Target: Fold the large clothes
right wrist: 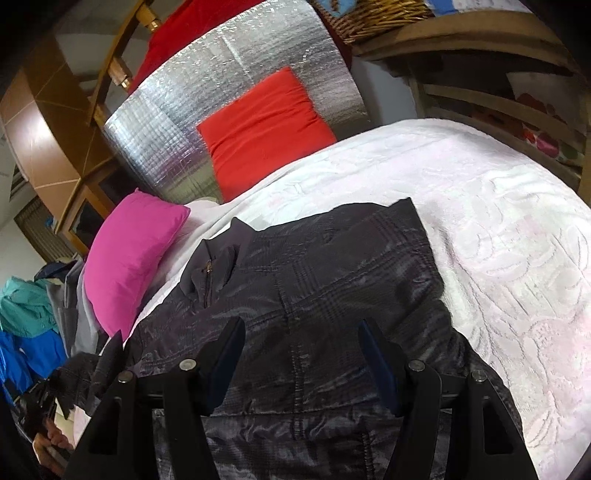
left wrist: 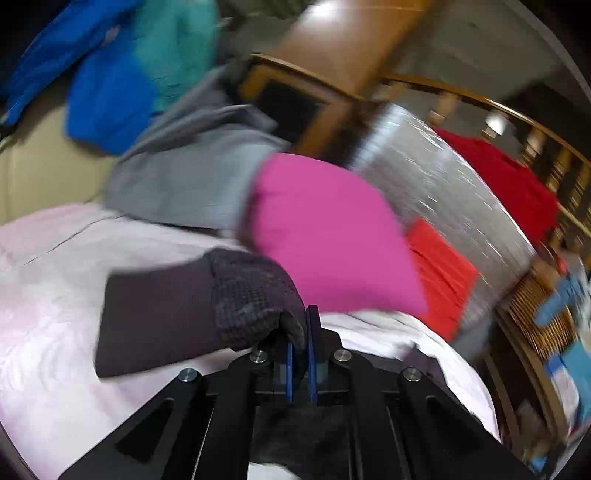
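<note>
Left wrist view only: left gripper, jaws clenched on a fold of the dark checked jacket; the sleeve end hangs out to the left of the pads, lifted off the pale pink bedspread. Beyond the claw: magenta pillow, grey garment, blue and teal jacket farthest left. This view is blurred.

Right wrist view only: right gripper, jaws apart and empty, over the jacket's body, which lies flat on the bedspread directly beneath and ahead of the fingers, zip collar up-left. Farther: magenta pillow at left, red cushion, silver foil sheet, wicker basket on a wooden shelf.
</note>
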The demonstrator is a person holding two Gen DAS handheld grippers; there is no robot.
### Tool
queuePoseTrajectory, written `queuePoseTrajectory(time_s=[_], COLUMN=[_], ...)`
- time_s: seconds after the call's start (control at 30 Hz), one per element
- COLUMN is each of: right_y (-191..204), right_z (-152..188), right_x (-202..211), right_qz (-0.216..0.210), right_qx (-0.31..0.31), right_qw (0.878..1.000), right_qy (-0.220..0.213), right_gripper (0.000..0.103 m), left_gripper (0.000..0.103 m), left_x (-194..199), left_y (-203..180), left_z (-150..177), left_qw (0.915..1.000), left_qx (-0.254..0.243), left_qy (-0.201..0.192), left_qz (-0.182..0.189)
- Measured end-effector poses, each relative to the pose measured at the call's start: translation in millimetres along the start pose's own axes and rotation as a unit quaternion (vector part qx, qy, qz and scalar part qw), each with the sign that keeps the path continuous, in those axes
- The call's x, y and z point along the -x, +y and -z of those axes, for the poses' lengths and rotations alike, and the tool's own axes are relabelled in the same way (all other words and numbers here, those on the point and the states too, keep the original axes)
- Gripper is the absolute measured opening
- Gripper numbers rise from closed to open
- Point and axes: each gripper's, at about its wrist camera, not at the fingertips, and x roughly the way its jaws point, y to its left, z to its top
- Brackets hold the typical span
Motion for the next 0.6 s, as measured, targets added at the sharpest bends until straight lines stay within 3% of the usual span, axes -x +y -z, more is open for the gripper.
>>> queuePoseTrajectory(time_s=[0.13, 0.3, 0.5, 0.6], right_y=[-12, -29, -46, -51], right_z=[-2, -8, -16, -19], right_x=[1, 4, 8, 6], right_qz=[0.001, 0.005, 0.006, 0.005], right_qx=[-0.024, -0.048, -0.066, -0.072], right_qw=[1.000, 0.999, 0.998, 0.997], right_qy=[0.005, 0.005, 0.004, 0.009], right_gripper=[0.067, 0.067, 0.067, 0.067], left_gripper=[0.006, 0.006, 0.006, 0.006], left_x=[-6, -23, -38, -47], left_y=[-56, -121, -184, -205], left_z=[25, 79, 155, 197], left_qw=[0.9970, 0.9834, 0.9576, 0.9397], left_qx=[-0.050, -0.106, -0.175, -0.203], left_qy=[0.026, 0.094, 0.171, 0.225], left_qz=[0.054, 0.114, 0.152, 0.159])
